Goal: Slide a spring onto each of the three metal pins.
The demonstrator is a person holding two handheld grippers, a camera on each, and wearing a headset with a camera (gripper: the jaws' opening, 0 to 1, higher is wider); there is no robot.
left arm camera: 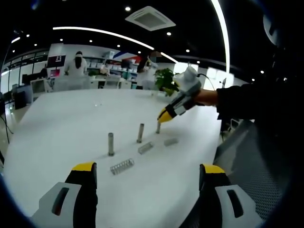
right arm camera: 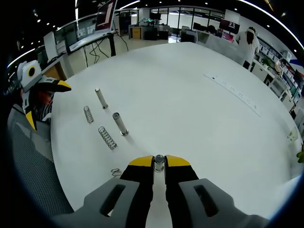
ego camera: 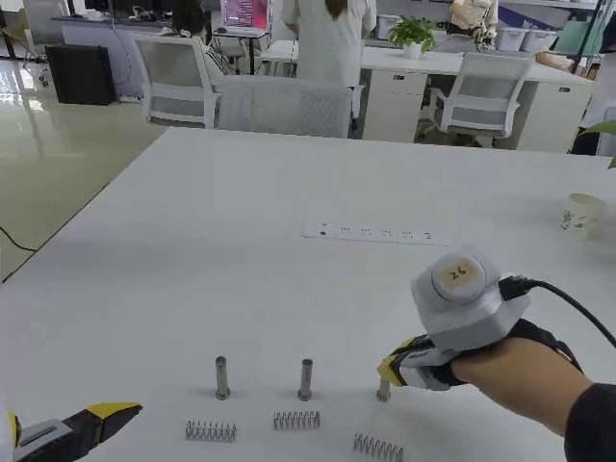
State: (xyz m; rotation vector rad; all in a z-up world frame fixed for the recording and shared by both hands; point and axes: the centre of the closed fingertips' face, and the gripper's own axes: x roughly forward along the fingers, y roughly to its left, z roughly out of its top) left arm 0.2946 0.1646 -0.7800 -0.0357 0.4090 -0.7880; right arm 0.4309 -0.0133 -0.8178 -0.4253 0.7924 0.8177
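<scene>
white table (ego camera: pixel 289 192) spreads wide in the head view, with office chairs and desks behind it. the right gripper (ego camera: pixel 390 375) is down at the surface, fingers closed around the right pin (ego camera: pixel 383 391), which stands upright between the yellow tips. left of those fingers stand the middle pin (ego camera: pixel 306 378) and then the left pin (ego camera: pixel 221 376), both upright and bare. three springs lie flat on the person's side of the pins. the right spring (ego camera: pixel 377 447) is just below the closed fingers, with the middle spring (ego camera: pixel 296 420) and left spring (ego camera: pixel 211 431) further to their left. the left gripper (ego camera: pixel 63 425) sits low at the corner, well apart from the pins. a power strip (ego camera: pixel 375 233) lies well beyond the right gripper's fingers.

over to the left gripper view: the left gripper (left arm camera: pixel 148 171) has its fingers spread wide and holds nothing. the left spring (left arm camera: pixel 122 166) lies ahead between them, with the left pin (left arm camera: pixel 110 144) just past it. further out stand the middle pin (left arm camera: pixel 140 133) and the right pin (left arm camera: pixel 158 127), with the right gripper (left arm camera: pixel 165 115) at its top.

now the right gripper view: the right gripper (right arm camera: pixel 159 164) has its fingers shut on the right pin (right arm camera: pixel 159 160), whose round top shows between the tips. ahead and left of the fingers come the middle pin (right arm camera: pixel 120 123), middle spring (right arm camera: pixel 107 137), left pin (right arm camera: pixel 100 98) and left spring (right arm camera: pixel 88 114). the right spring (right arm camera: pixel 116 172) peeks out beside the left finger.
</scene>
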